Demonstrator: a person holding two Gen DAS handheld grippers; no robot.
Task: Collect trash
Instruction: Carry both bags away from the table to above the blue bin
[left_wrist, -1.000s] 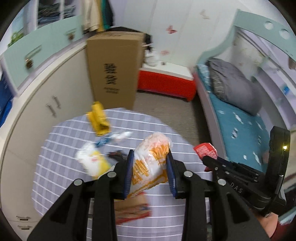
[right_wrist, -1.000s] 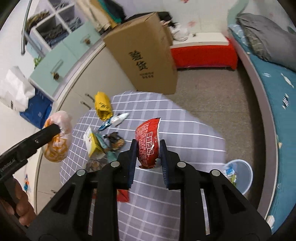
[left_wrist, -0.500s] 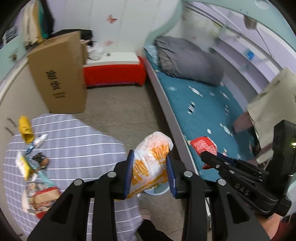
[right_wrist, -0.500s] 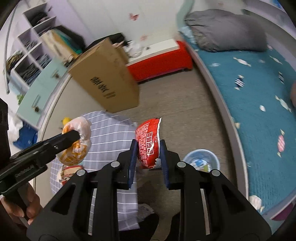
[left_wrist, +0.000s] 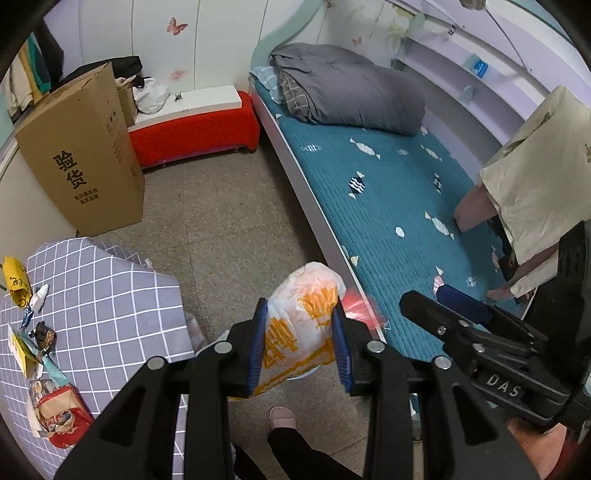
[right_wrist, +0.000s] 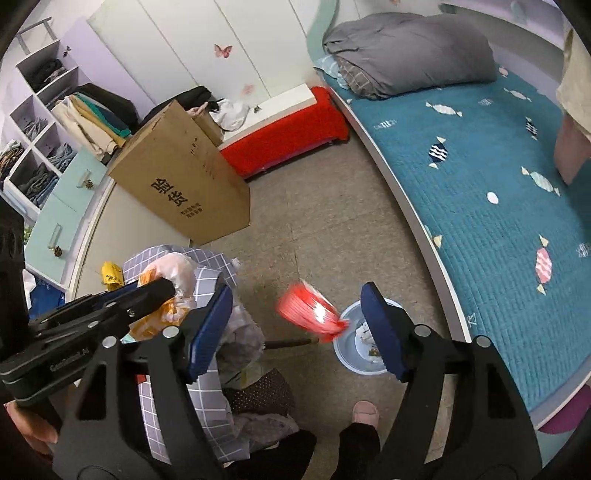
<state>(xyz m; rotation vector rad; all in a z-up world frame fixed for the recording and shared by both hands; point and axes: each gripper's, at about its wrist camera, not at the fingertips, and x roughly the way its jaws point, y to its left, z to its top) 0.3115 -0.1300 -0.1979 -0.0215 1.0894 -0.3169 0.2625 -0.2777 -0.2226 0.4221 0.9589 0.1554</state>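
The left tongs (left_wrist: 300, 345) squeeze an orange and white bag (left_wrist: 301, 332) tight between their blue pads (left_wrist: 256, 345). They hold it up in the air, past the edge of the tabletop (left_wrist: 107, 295) and over the floor (left_wrist: 221, 221).

The right tongs (right_wrist: 299, 328) are wide open, with nothing between the pads. A red wrapper (right_wrist: 310, 312) is in the air between them, blurry and touching neither pad. It is just above the rim of a small blue bin (right_wrist: 347, 360) that stands on the floor near the edge of the bed (right_wrist: 480, 221). Some scraps already lie inside the bin.

More trash lies on the checked cloth of the tabletop. A yellow bag (left_wrist: 15, 282) sits at the far edge, with a few small wrappers (left_wrist: 37, 332) nearer in, and a crumpled red and brown pack (left_wrist: 61, 417) at the near edge.

A big brown box (left_wrist: 81, 158) stands on the floor beyond the tabletop.
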